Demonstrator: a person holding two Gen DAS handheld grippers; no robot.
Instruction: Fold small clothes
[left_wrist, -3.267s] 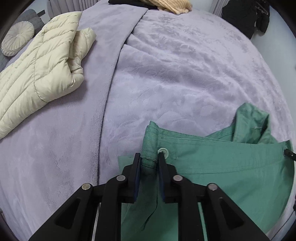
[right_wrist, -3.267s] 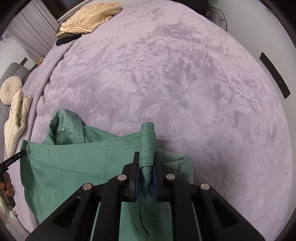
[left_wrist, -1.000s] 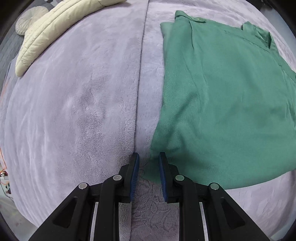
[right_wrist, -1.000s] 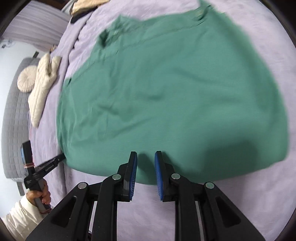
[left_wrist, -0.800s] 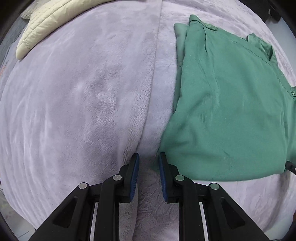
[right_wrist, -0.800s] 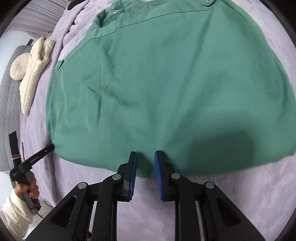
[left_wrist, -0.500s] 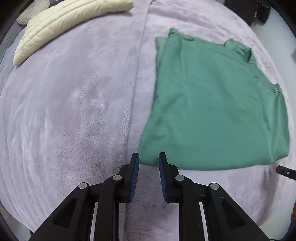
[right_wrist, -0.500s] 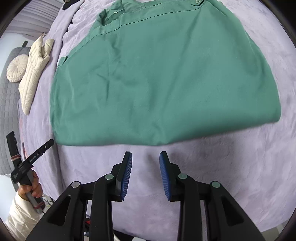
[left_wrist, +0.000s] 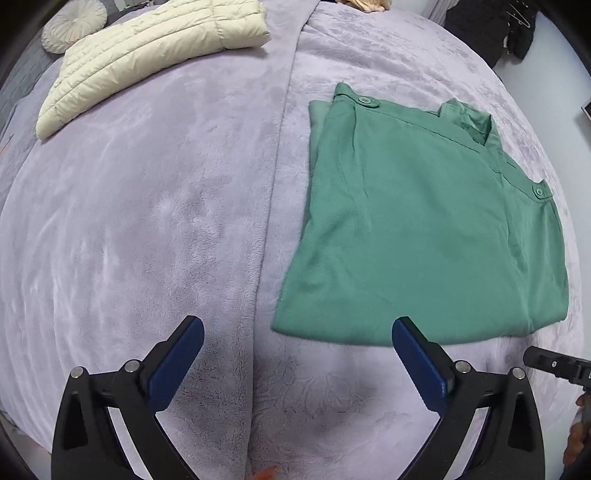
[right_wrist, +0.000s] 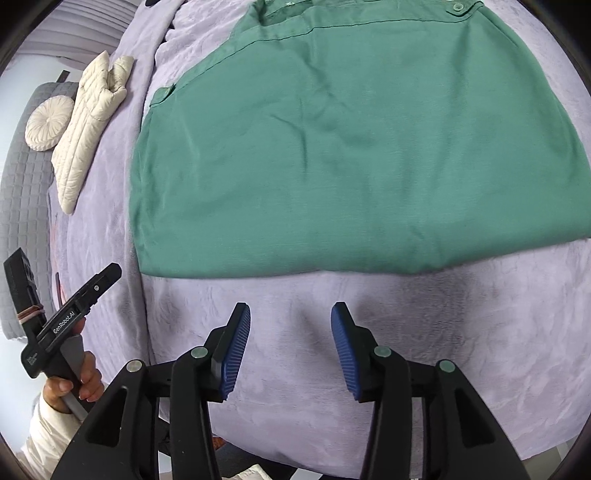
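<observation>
Where collar folds under — shirt (left_wrist: 417, 225) front unseen

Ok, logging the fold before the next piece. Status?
Left gripper and right gripper: jaws just opened, both empty. Green shirt flat on purple blanket, folded once. Cream jacket well aside, nothing in the way.

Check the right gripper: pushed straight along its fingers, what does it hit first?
Probably the bare purple blanket, just short of the green shirt. The right gripper points steeply down, open, with nothing between its pads. Depth is hard to judge.
</observation>
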